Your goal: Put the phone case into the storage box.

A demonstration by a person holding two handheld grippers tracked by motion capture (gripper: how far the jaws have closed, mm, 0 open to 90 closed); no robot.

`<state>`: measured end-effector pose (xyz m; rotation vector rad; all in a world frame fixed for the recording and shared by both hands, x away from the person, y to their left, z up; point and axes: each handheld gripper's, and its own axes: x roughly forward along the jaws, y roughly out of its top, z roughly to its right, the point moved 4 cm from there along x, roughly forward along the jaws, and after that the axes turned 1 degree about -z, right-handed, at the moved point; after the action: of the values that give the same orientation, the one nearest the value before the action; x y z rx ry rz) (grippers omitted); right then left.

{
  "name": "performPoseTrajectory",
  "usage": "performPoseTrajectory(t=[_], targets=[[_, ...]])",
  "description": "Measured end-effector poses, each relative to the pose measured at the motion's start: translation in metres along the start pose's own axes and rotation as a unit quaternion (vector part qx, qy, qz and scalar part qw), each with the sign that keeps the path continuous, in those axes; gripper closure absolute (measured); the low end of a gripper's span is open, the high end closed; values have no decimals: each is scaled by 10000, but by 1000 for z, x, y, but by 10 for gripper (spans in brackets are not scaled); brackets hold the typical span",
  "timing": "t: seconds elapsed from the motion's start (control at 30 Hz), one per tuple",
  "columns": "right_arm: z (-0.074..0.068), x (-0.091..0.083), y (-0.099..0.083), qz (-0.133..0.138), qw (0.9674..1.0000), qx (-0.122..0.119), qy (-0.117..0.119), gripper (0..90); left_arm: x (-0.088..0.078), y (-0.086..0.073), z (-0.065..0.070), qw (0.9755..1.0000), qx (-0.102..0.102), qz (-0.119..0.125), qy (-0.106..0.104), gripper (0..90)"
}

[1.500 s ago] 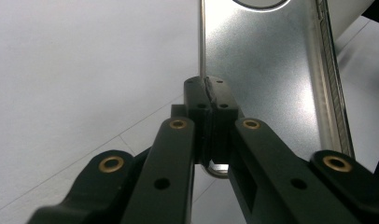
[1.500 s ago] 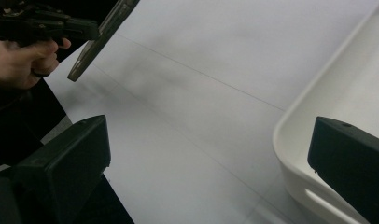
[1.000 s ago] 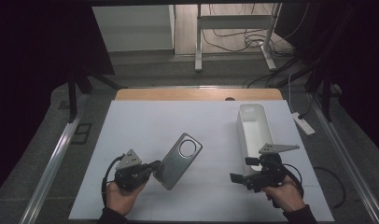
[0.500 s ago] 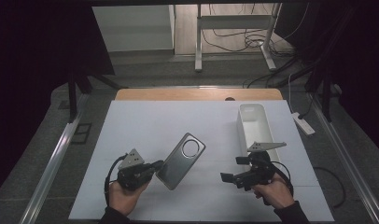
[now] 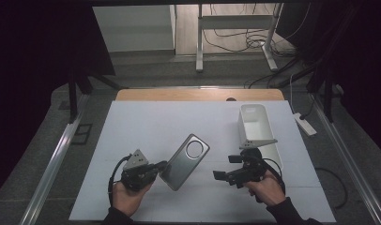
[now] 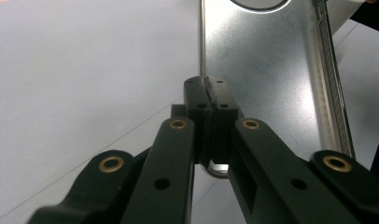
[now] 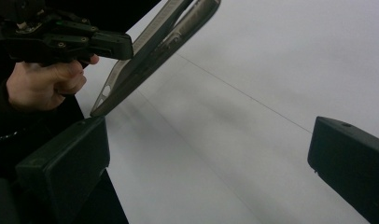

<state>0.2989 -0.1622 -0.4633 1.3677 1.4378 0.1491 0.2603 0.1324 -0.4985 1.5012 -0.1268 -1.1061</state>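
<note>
No text, label, brand, number or sign can be read in any view. The grey phone case (image 5: 184, 161), left of the white bin (image 5: 256, 129) toward nine o'clock, seems bare of print, though the high view is too coarse for certainty.

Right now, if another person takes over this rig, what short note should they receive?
Left gripper: shut on the edge of the grey phone case, holding it tilted above the white table.
Right gripper: open, holding nothing, jaws pointed toward the case, apart from it.
White box: on the table beyond the right hand, upright.
Done: the case is lifted and gripped.
Left: probably bring the right gripper to the free side of the case; what follows after that is not clear.
</note>
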Motion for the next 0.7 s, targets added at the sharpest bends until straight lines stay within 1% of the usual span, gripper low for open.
performPoseTrajectory(t=[0.17,0.4,0.57,0.7], targets=[[-4,5,4,-19,10000,-3,73,0,2,0,1,10000,7,12,6,888],[-8,13,9,-77,9999,1,150,0,7,1,6,10000,83,5,9,888],[-10,18,12,-85,9997,66,209,0,10,2,9,9999,128,25,-11,888],[-10,24,13,-154,9995,129,252,0,12,3,12,9999,150,32,-43,888]])
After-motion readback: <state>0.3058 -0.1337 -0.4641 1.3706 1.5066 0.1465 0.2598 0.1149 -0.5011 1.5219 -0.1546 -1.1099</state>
